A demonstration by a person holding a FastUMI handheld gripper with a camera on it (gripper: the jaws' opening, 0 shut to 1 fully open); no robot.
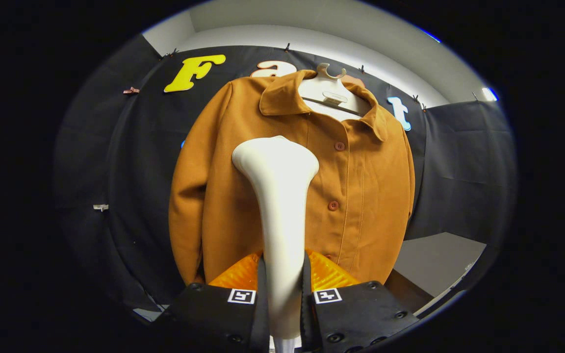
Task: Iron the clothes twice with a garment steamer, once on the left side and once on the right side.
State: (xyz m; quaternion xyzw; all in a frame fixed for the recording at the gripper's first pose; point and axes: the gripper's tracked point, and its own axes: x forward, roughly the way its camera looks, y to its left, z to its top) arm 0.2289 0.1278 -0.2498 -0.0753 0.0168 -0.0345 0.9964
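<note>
Between the tongs (282, 289), white steamer (277, 196) clamped, before hanging tan jacket (361, 186)

White garment steamer (277, 196) upright before brown buttoned jacket (361, 196), hanging on white hanger (330, 73)

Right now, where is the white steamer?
In the gripper view, the white garment steamer stands upright, clamped between the tongs, its head up against the front of the brown jacket hanging just beyond, beside the button row.
</note>
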